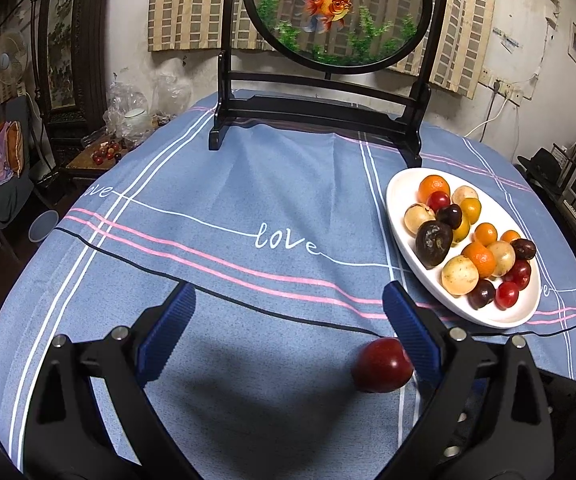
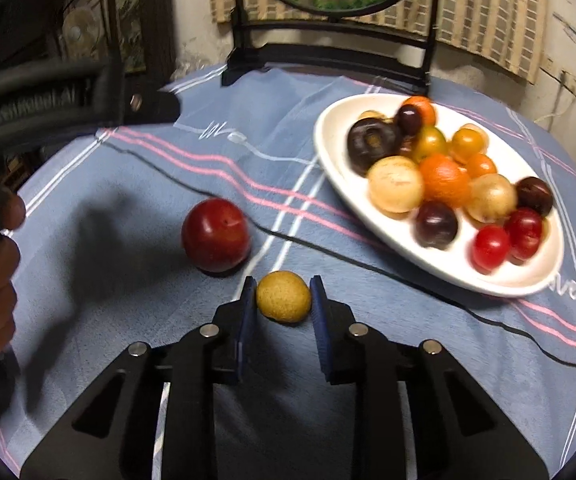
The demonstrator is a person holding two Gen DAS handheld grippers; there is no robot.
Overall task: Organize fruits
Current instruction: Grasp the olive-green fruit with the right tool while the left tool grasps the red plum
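Most fruit already fills the white oval plate [image 2: 330,148] near the table's right edge; 2 pieces remain on the blue cloth: a red plum [image 2: 215,235] beside the wide-open left gripper [image 1: 288,312], and a small tan round fruit [image 2: 283,296] between the right gripper's [image 2: 283,294] nearly closed jaws, whether gripped I can't tell.

My tongs: black frames, blue pads.
Silver screws stud both; my left gripper [image 1: 288,320] and right gripper [image 2: 283,296] match.

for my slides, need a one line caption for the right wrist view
Right gripper brackets a small tan fruit on the blue tablecloth, beside a red plum and the white fruit plate.
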